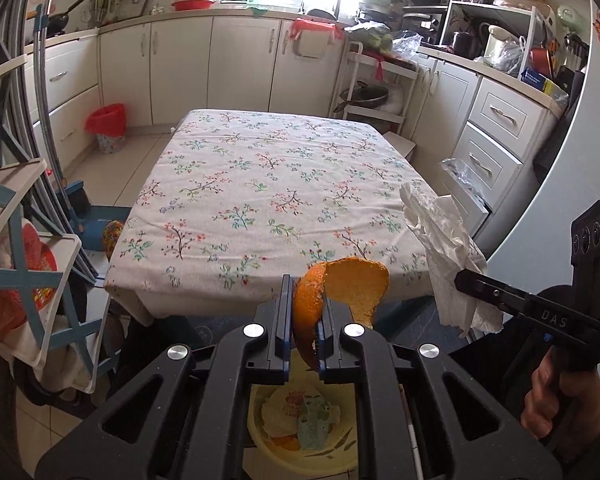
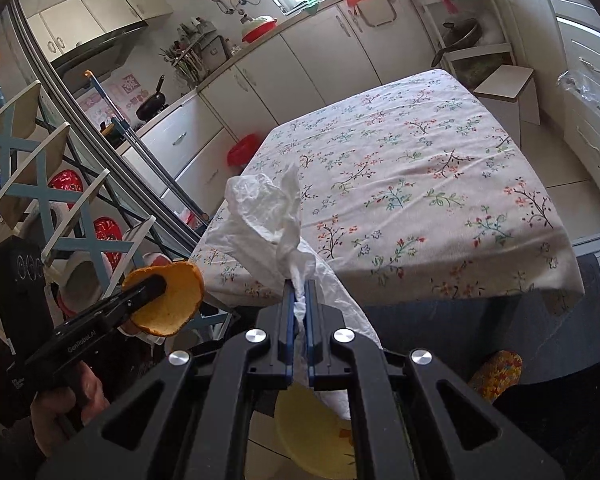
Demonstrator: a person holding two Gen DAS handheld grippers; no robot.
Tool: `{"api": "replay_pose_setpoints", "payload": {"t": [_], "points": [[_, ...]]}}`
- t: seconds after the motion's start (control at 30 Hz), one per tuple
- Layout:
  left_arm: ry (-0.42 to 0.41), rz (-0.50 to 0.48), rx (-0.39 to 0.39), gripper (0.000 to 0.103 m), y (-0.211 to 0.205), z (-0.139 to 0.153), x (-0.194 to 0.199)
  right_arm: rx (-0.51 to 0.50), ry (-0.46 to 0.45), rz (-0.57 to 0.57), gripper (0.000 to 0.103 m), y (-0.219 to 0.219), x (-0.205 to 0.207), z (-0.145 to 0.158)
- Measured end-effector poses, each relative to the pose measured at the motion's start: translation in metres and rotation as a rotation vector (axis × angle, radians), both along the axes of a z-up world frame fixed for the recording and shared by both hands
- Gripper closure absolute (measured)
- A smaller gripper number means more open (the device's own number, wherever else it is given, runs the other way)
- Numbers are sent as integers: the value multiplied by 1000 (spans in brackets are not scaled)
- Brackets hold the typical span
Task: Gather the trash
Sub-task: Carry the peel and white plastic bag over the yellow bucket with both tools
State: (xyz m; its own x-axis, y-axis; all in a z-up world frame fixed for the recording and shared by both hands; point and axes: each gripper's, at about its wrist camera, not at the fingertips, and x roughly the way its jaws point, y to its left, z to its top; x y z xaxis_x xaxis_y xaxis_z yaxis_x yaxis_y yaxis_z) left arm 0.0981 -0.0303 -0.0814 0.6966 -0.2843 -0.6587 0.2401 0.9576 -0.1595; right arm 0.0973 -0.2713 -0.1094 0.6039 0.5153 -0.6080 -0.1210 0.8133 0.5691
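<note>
My left gripper (image 1: pixel 305 280) is shut on an orange peel (image 1: pixel 340 284), held off the near edge of the table, above a yellow bin (image 1: pixel 260 440) that holds some trash. My right gripper (image 2: pixel 299 283) is shut on a crumpled white tissue and plastic wrap (image 2: pixel 268 216), also off the table's near edge, above the same yellow bin (image 2: pixel 312 436). The right gripper with the tissue (image 1: pixel 440 240) shows at the right of the left wrist view. The left gripper with the peel (image 2: pixel 168 300) shows at the left of the right wrist view.
The table with a floral cloth (image 1: pixel 268 184) lies ahead. A red-lined bin (image 1: pixel 108 128) stands on the floor at far left. A blue and white rack (image 1: pixel 28 264) is close on the left. Cabinets and drawers (image 1: pixel 496 136) line the right, a stool (image 2: pixel 508 92) beyond the table.
</note>
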Motion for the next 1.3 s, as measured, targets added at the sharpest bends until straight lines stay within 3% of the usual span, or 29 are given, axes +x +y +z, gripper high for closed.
{"api": "replay_pose_setpoints", "payload": {"t": [0.53,1.3], "points": [[73,-56,76,94,-14,-29,-34,-30,36,57,98,17,-30,-8],[171,-104,133,94,-31,-69,-36,-93,185,104,95,30,-26,-36]]}}
